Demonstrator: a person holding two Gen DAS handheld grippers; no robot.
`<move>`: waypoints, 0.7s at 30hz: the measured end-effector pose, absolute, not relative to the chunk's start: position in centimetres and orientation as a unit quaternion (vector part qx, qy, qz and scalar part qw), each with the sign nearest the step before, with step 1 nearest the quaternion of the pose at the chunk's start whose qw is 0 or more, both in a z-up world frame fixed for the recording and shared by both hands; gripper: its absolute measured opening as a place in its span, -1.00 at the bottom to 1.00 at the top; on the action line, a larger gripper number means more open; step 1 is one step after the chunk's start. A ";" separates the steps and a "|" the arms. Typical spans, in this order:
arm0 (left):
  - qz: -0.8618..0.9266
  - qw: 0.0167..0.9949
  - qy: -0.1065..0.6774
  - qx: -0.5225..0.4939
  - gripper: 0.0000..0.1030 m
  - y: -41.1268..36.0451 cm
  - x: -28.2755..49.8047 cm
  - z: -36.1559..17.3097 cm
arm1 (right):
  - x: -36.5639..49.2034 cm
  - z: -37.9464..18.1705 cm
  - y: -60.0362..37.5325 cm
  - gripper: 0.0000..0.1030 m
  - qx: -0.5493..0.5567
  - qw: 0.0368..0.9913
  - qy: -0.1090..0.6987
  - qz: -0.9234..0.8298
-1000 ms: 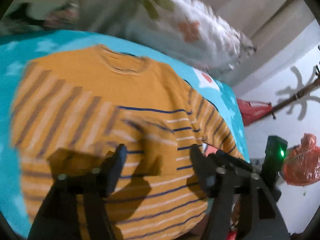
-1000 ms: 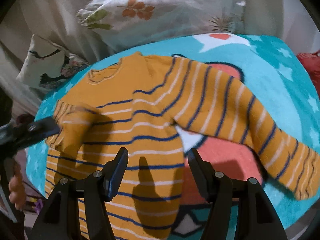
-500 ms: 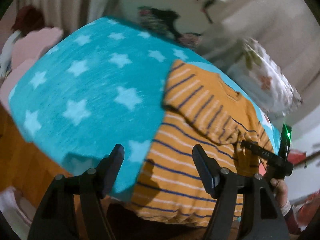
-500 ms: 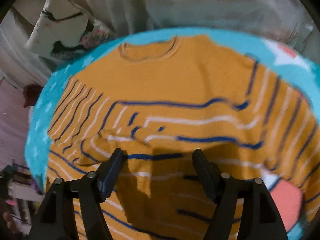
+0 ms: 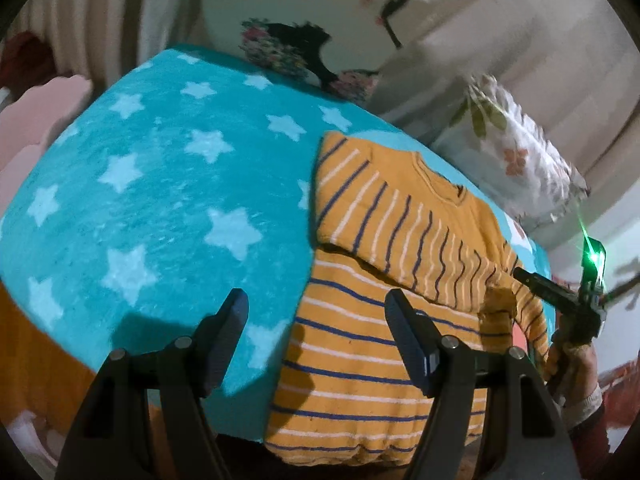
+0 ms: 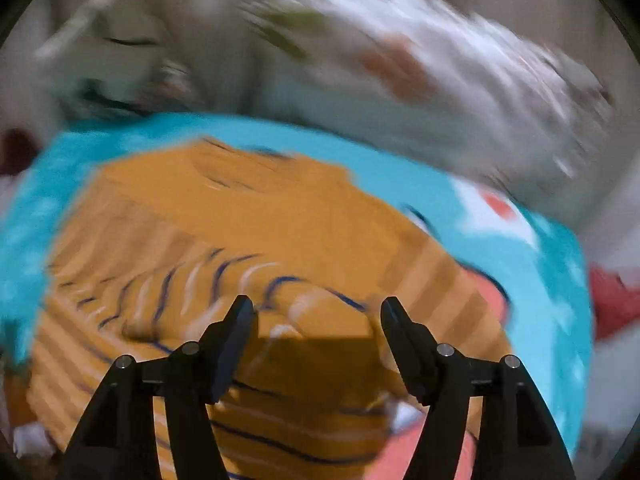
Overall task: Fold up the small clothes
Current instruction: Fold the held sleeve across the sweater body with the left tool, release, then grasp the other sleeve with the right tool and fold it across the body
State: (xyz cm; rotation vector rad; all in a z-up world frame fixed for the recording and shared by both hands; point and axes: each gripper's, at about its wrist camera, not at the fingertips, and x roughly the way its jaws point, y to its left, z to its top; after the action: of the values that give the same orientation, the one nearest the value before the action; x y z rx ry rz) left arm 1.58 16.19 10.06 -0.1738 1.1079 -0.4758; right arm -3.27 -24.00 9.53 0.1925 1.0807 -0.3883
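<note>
A small mustard-yellow sweater (image 5: 384,332) with blue and white stripes lies on a turquoise star blanket (image 5: 160,208). Its left sleeve (image 5: 404,236) is folded across the chest. My left gripper (image 5: 316,328) is open and empty, over the sweater's left edge near the hem. My right gripper (image 6: 316,332) is open and empty, low over the sweater (image 6: 280,248), just behind the folded sleeve's cuff (image 6: 320,308). The right wrist view is blurred by motion. The right gripper also shows in the left wrist view (image 5: 560,292), by the cuff (image 5: 498,300).
Two printed pillows (image 5: 320,28) (image 5: 516,152) lean against the wall behind the blanket. The blanket's front edge drops off below the sweater hem. A pink and white picture (image 6: 496,208) is printed on the blanket's right side. Something red (image 6: 612,300) lies beyond the right edge.
The left sleeve has been laid across the chest. My left gripper swung away to the sweater's left edge. My right gripper moved in low over the sweater, still moving.
</note>
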 end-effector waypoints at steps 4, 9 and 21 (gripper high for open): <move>-0.239 0.813 0.528 -0.064 0.35 15.5 2.5 9.5 | -5.8 11.0 -24.7 0.26 0.223 0.851 0.449 -0.158; -0.265 0.798 0.539 -0.049 0.35 14.7 3.2 8.8 | -3.1 8.0 -20.6 0.24 0.255 0.839 0.471 -0.094; -0.270 0.787 0.554 -0.031 0.36 15.2 4.0 7.8 | -14.2 6.9 -27.4 0.36 0.353 0.803 0.401 -0.264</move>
State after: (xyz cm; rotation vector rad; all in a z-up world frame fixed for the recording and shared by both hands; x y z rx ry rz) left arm 3.96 15.23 7.82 -0.0663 1.1944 -0.5810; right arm -14.20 -27.36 6.93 0.7567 0.8590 -0.5654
